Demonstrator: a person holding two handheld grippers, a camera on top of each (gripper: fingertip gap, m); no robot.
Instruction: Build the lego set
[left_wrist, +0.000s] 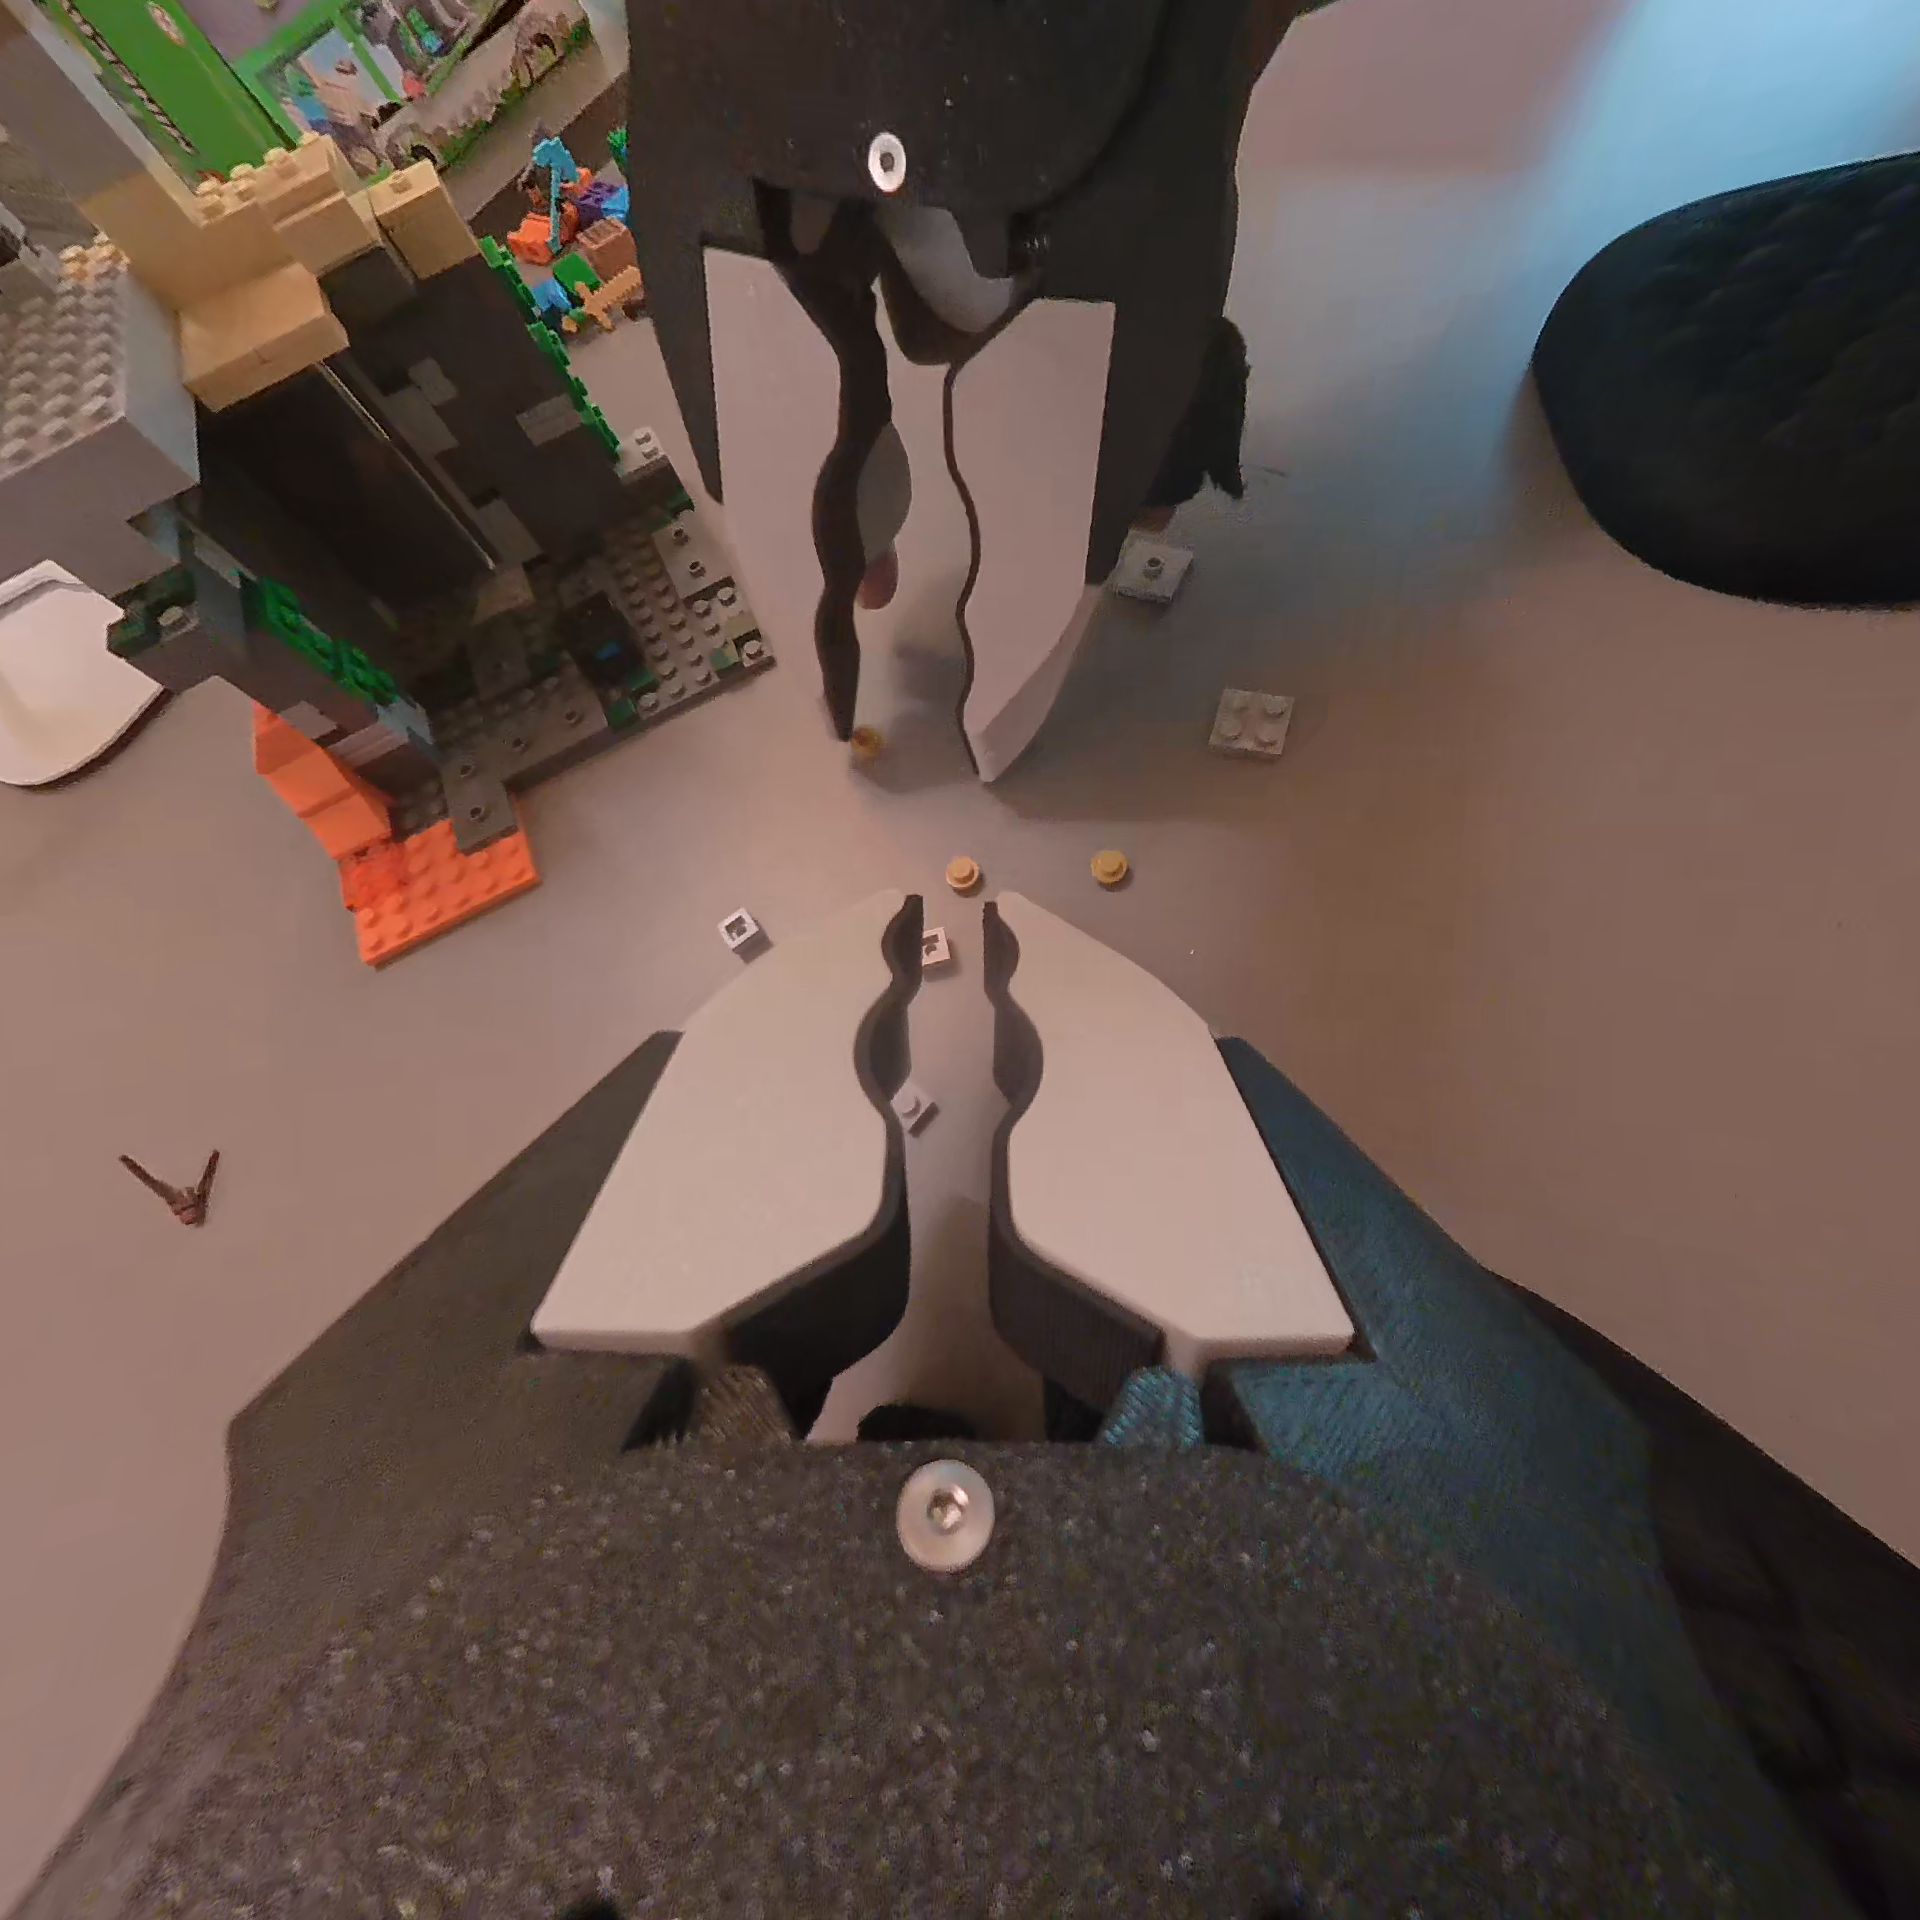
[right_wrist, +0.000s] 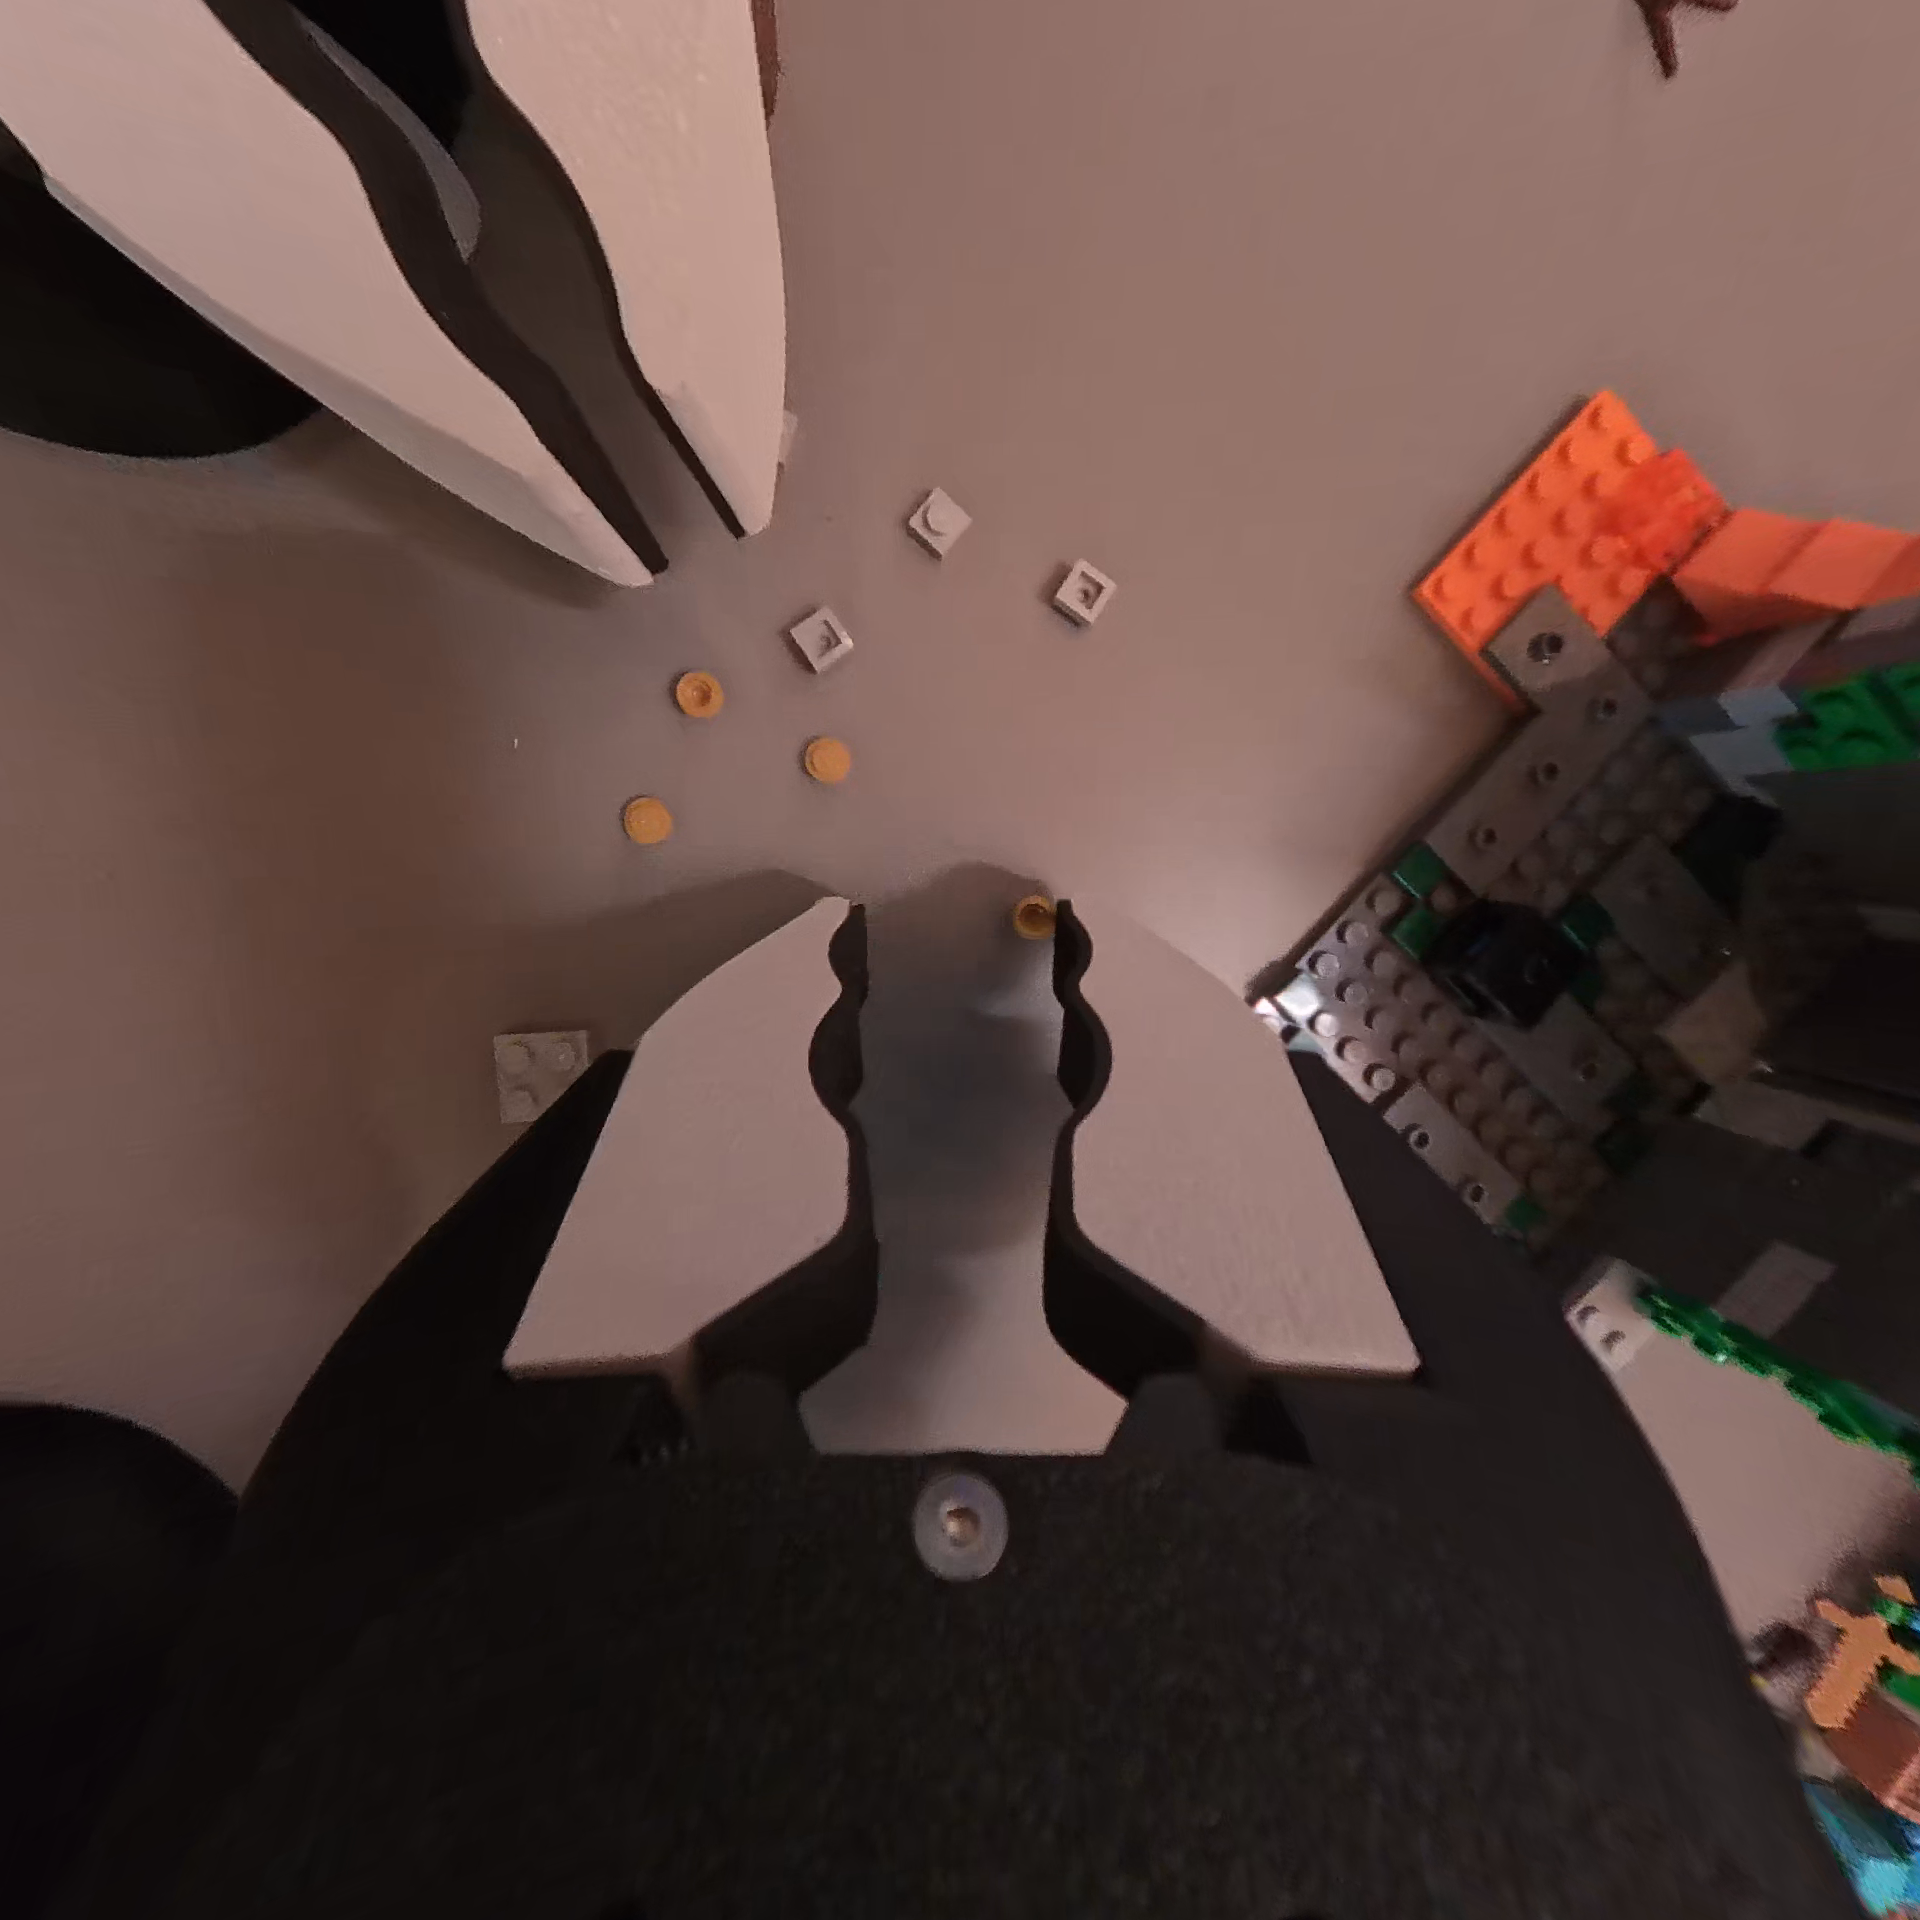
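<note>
Right hand-held gripper (right_wrist: 961, 914) jaws apart, low over grey bench (right_wrist: 1195, 312); tan round stud (right_wrist: 1032, 916) touching inner tip of one finger, not clamped. Left hand-held gripper (left_wrist: 953, 914) also apart, empty, over small grey tile (left_wrist: 936, 948). Three more tan studs (right_wrist: 698, 693) and grey tiles between both. Lego build (right_wrist: 1579, 935) beside, on orange plate (right_wrist: 1538, 530).

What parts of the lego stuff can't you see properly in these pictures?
- Small grey plate, left wrist view: partly behind the left gripper's finger.
- Grey 2x2 plate, right wrist view: corner covered by the right gripper.
- Lego build, left wrist view: top cut off by the edge.
- Loose pieces, right wrist view: blurred.
</note>
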